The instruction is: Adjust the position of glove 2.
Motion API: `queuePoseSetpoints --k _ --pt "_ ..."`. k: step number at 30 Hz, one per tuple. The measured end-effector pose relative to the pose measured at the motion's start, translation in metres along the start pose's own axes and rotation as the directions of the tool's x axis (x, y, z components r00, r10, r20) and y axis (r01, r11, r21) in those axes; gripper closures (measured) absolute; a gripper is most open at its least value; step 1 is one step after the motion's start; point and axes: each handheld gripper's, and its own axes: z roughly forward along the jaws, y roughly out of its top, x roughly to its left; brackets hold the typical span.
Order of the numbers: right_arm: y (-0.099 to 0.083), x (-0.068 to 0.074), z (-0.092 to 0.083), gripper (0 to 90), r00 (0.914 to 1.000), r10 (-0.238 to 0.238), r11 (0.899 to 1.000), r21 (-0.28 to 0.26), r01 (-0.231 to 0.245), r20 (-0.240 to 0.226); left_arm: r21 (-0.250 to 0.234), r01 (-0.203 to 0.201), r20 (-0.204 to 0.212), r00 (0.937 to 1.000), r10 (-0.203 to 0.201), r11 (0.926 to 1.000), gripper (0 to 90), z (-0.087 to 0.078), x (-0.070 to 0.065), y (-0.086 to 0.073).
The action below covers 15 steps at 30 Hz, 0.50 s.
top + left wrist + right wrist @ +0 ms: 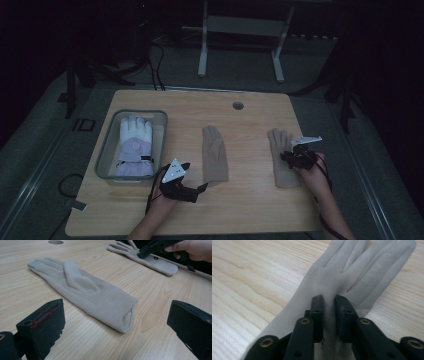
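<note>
Pinching a fold of cloth, the right gripper (329, 302) had its jaws nearly together on the beige glove (342, 277) at the right side of the table (250, 210), a ridge of fabric caught between them at the back of the hand, just below the fingers. The left gripper (117, 322) stood with its jaws spread wide, holding nothing; the cuff of the other beige glove (82, 290) lay between them a little farther off on the table, not touched. That glove lay flat near the table's middle, well apart from the gripped one. At the table's left, a grey bin (107, 150) held a white padded glove (134, 145), lying lengthwise inside it.
</note>
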Motion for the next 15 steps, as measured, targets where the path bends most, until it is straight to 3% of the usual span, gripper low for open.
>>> queuePoseSetpoints --k 2,3,5,10,15 --pt "0.001 0.002 0.000 79.5 0.9998 0.006 1.000 0.003 -0.006 0.019 0.001 -0.002 -0.001 1.0000 0.002 1.0000 1.8 0.000 0.000 0.000" --pt "0.001 0.007 0.000 80.4 0.9983 0.035 0.999 -0.005 -0.035 0.047 0.001 -0.001 -0.001 1.0000 0.001 1.0000 1.8 0.000 -0.001 0.000" --pt "0.001 0.008 -0.001 81.0 0.9956 0.081 0.997 -0.018 -0.080 0.049 0.002 -0.003 -0.003 1.0000 0.003 1.0000 1.8 0.000 -0.001 0.000" --pt "0.010 0.013 -0.012 81.2 0.9892 0.117 0.991 -0.069 -0.111 0.089 0.001 -0.004 -0.007 1.0000 0.004 1.0000 1.8 -0.001 0.001 0.000" --pt "0.028 0.021 -0.026 81.2 0.9849 0.156 0.981 -0.128 -0.145 0.076 -0.001 -0.005 -0.014 0.9999 0.005 1.0000 1.8 -0.002 0.001 0.000"
